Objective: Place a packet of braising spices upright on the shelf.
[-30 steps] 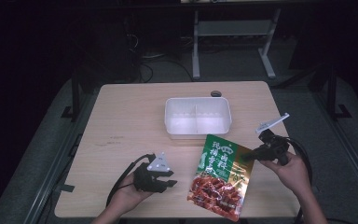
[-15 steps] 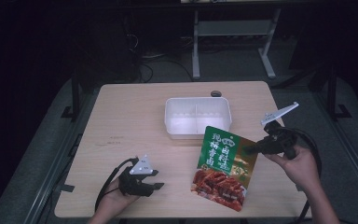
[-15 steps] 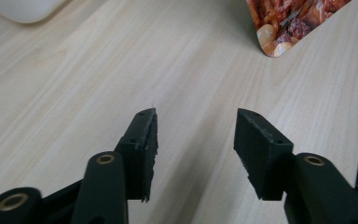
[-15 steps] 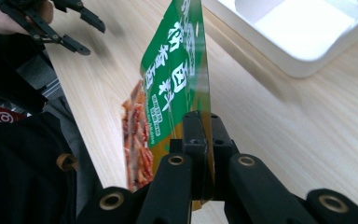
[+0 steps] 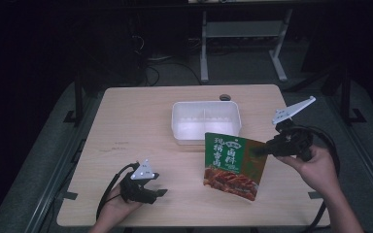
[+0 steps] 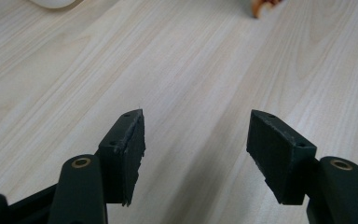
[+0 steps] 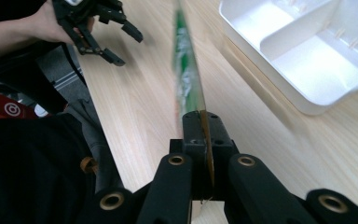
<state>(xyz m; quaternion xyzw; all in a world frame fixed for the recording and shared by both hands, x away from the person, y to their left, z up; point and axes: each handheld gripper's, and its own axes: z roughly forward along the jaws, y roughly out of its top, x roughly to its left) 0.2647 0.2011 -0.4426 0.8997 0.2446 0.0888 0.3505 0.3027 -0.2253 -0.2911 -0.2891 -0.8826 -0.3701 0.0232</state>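
Observation:
A green and red food pouch (image 5: 233, 165) hangs tilted over the right half of the table, in front of a white divided container (image 5: 205, 121). My right gripper (image 5: 258, 150) is shut on the pouch's upper right edge. In the right gripper view the pouch (image 7: 186, 70) runs edge-on out of the closed jaws of that gripper (image 7: 200, 121). My left gripper (image 5: 158, 193) rests low at the table's front left, well apart from the pouch. Its jaws have just been opening and stand open over bare wood with nothing between them (image 6: 196, 126).
The wooden table (image 5: 136, 121) has bare room on its left half. The container (image 7: 307, 56) has two compartments, both white inside. A metal stand (image 5: 243, 39) stands on the dark floor behind the table. A dark sleeve (image 7: 28, 168) fills the lower left of the right gripper view.
The right gripper has risen and lifted the pouch from lying on the table to hanging. The left gripper has drawn back to the left, away from the pouch, and its jaws have opened.

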